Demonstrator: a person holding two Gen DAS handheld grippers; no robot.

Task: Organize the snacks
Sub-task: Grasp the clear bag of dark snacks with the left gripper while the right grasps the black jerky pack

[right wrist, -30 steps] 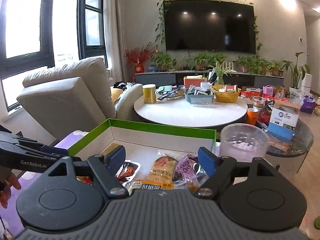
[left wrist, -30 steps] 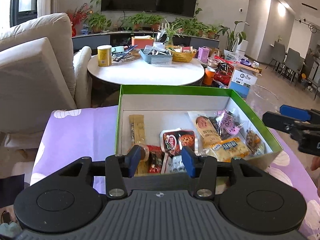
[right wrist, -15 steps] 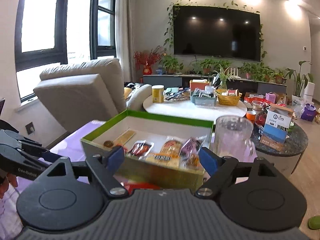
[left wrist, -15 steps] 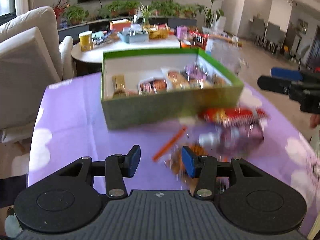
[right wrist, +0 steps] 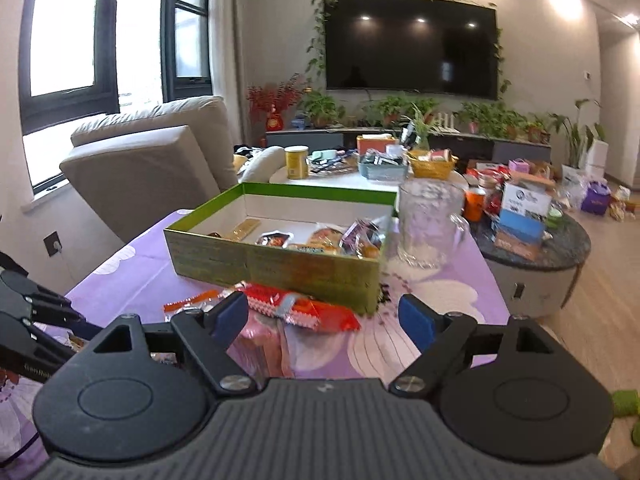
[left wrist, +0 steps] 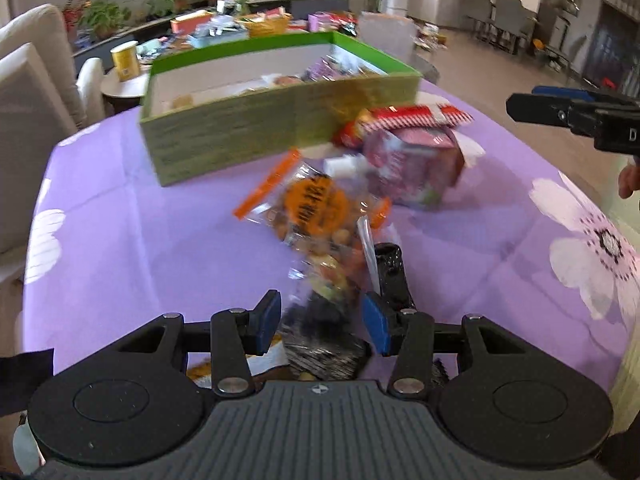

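A green box (left wrist: 256, 132) (right wrist: 280, 264) holding several snack packs stands on the purple cloth. In front of it lie loose snacks: a red pack (left wrist: 404, 118) (right wrist: 304, 308), a purple pouch (left wrist: 416, 164), a clear bag with an orange label (left wrist: 316, 208), and dark packs (left wrist: 324, 344) near my left gripper (left wrist: 322, 322). The left gripper is open and empty, low over those dark packs. My right gripper (right wrist: 324, 318) is open and empty, hovering above the red pack; it also shows in the left wrist view (left wrist: 568, 114).
A clear glass mug (right wrist: 428, 224) stands right of the box. Behind are a white round table (right wrist: 340, 178) with a yellow can and baskets, a grey armchair (right wrist: 148, 168), and a dark side table (right wrist: 536, 240) with boxes.
Both grippers have pulled back from over the box toward the table's near side. The left one has dropped low over the loose snacks. Both stay open.
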